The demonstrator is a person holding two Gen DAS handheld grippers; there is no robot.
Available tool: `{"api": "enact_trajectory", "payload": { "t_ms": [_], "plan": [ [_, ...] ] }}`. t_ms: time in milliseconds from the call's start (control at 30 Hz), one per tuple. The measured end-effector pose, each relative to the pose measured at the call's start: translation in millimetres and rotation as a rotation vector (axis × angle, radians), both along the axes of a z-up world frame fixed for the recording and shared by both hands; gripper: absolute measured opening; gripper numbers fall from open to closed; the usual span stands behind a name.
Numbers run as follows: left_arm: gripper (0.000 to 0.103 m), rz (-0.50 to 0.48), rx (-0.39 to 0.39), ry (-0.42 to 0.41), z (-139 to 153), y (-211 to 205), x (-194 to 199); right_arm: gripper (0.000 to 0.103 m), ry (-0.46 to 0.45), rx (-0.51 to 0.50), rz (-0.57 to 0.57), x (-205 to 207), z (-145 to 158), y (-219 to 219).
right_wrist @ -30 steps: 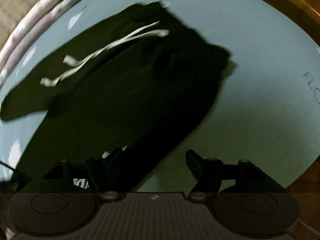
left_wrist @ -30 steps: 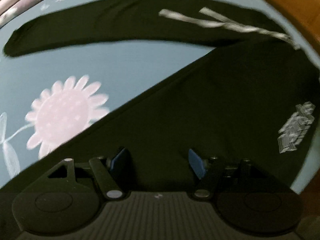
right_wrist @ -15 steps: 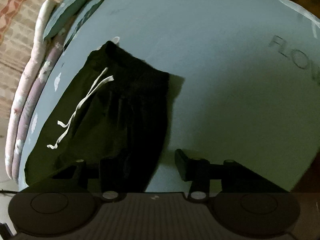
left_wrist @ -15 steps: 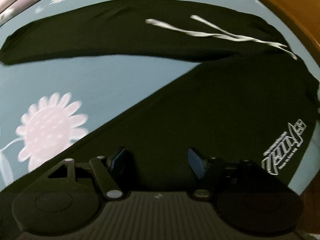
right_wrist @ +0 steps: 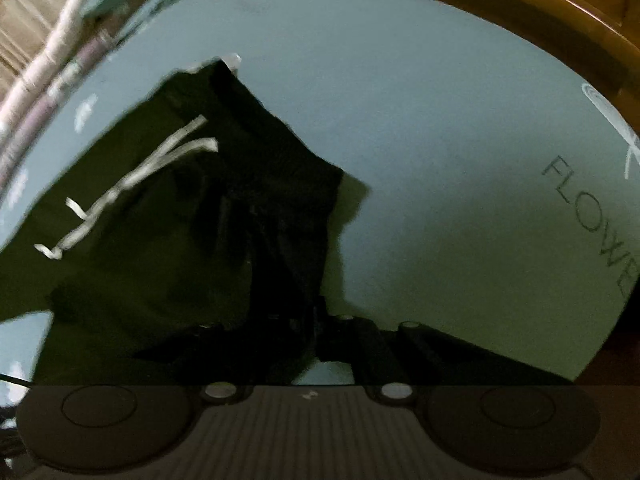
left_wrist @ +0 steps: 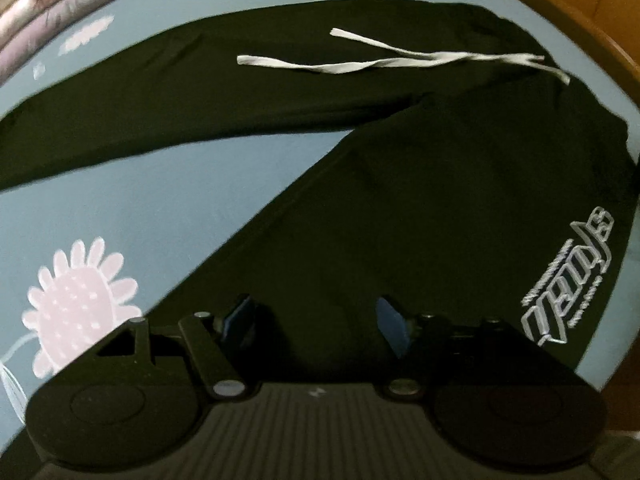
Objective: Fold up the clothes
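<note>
- The black pants (left_wrist: 420, 184) lie spread out on a bed with a blue sheet (left_wrist: 168, 200). The two legs make a V shape. They need to come together for a neat fold.
- The white strings (left_wrist: 384, 62) lie on top of the pants near the waist. They are loose, so they could slip out when the cloth moves.
- The left tool (left_wrist: 316, 318) is wide. It hangs over one pant leg with nothing in it. I think it is there to grab that leg next.
- The right tool (right_wrist: 320, 336) has pinched shut on the edge of the pants (right_wrist: 280, 248) by the waist. The cloth bunches up dark right at its tips. It holds there so the waist side can be pulled over.
- A pink flower (left_wrist: 76, 312) is printed on the sheet beside the leg. White letters (left_wrist: 568, 284) are printed on the pants.
- The fold has only begun, I think. The pants are mostly flat and open.
</note>
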State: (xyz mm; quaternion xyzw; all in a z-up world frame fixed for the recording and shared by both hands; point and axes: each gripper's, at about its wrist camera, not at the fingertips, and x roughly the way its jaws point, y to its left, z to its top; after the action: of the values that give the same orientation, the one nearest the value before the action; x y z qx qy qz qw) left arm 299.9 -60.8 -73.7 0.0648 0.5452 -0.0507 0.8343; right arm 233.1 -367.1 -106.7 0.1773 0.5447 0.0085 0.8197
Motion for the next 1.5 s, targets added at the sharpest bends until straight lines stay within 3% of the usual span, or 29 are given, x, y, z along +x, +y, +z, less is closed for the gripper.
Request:
{"api": "enact_trajectory", "payload": {
  "t_ms": [133,200,333,400,467,633,800,833,900,1000,1200,1300,1367,1500],
  "plan": [
    [0.068,-0.009,0.006,-0.033,5.4,-0.5,2.6,0.026,-0.008,-0.068,0.024,-5.1,14.3,5.2],
    [0.068,-0.032,0.004,-0.063,10.2,-0.9,1.3,0.026,-0.038,-0.078,0.073,-13.6,29.0,12.7],
    [0.068,-0.055,-0.064,-0.098,12.8,-4.2,5.4,0.026,0.038,-0.017,0.229,-25.4,24.5,37.6],
    [0.068,-0.071,-0.099,-0.111,11.2,-11.0,11.4,0.026,0.087,0.035,0.226,-29.2,10.5,40.8],
    [0.068,-0.092,-0.137,-0.123,9.7,-19.4,18.2,0.026,0.116,0.127,0.149,-31.3,-4.9,34.5],
    [0.068,-0.126,-0.162,-0.144,7.0,-36.0,27.0,0.03,0.104,0.2,0.012,-33.1,-19.6,29.8],
    [0.068,-0.155,-0.16,-0.15,6.1,-48.2,30.5,0.025,0.108,0.063,-0.002,-27.8,-16.3,55.4],
    [0.068,-0.157,-0.16,-0.151,6.4,-49.6,31.7,0.02,0.111,0.034,0.001,-26.4,-15.0,61.0],
    [0.068,-0.157,-0.166,-0.15,7.7,-52.0,34.4,0.006,0.115,0.065,-0.019,-25.3,-16.1,58.6],
    [0.068,-0.164,-0.171,-0.156,11.7,-51.1,34.3,0.003,0.148,0.092,-0.05,-30.6,-11.8,35.0],
    [0.068,-0.16,-0.095,-0.14,3.6,-43.9,32.3,0.004,0.178,0.033,-0.029,-40.0,-8.8,28.7],
    [0.068,-0.131,-0.067,-0.141,4.7,-38.9,30.6,0.018,0.178,-0.008,-0.046,-40.1,2.5,31.1],
    [0.068,-0.112,-0.048,-0.17,10.1,-33.5,25.5,0.018,0.121,-0.066,0.004,-42.4,17.9,39.5],
    [0.068,-0.101,-0.033,-0.184,16.7,-24.1,9.3,0.019,-0.011,-0.143,0.233,-39.0,35.4,73.3]
  ]
}}
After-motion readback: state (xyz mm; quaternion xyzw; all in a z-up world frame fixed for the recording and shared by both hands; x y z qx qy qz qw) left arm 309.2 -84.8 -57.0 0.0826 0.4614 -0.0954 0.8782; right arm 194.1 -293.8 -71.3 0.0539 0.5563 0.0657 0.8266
